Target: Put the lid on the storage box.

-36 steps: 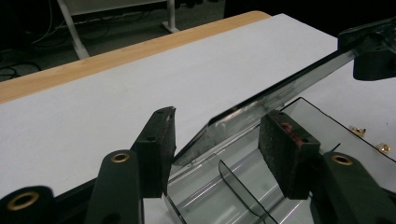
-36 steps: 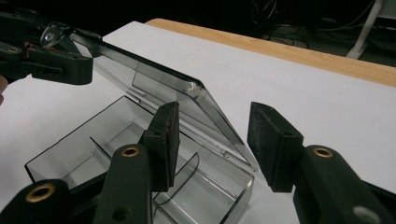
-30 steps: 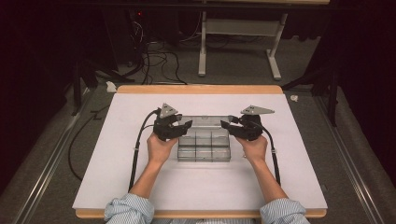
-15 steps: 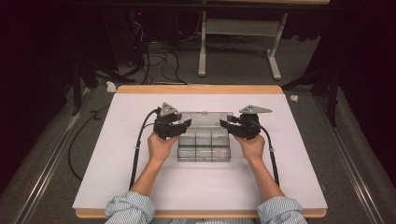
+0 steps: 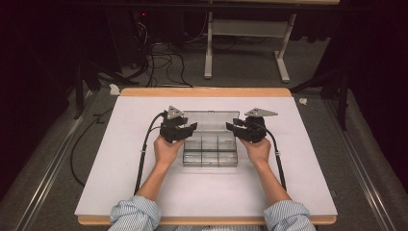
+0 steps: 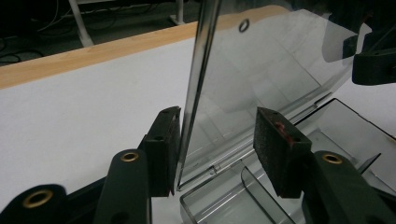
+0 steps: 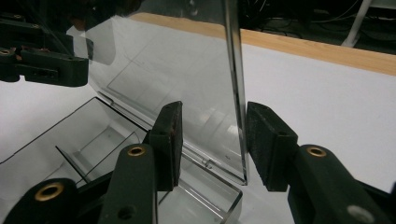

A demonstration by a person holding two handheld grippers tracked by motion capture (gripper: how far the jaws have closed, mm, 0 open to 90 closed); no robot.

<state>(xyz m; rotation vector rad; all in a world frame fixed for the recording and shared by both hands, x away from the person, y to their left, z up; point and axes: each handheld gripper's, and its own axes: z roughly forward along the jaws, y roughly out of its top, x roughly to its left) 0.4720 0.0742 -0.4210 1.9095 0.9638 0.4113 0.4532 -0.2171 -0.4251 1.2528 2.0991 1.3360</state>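
A clear plastic compartment box (image 5: pixel 210 150) lies in the middle of the white table top, with its lid (image 5: pixel 208 121) raised at the far side. My left gripper (image 5: pixel 191 129) is at the lid's left end and my right gripper (image 5: pixel 232 127) at its right end. In the left gripper view the lid's edge (image 6: pixel 196 84) stands between the left gripper's (image 6: pixel 219 126) parted pads, against the outer one; the jaws have just been closing. In the right gripper view the lid's other edge (image 7: pixel 236 79) stands between the right gripper's (image 7: pixel 215 121) pads, close to the outer one and apart from the inner one.
The box's empty compartments (image 6: pixel 345 130) sit just below the jaws. The white sheet (image 5: pixel 144 187) covers a wooden table whose far edge (image 5: pixel 207 92) borders a dark floor with cables and a stand's legs (image 5: pixel 240 53). The person's forearms come in from the near edge.
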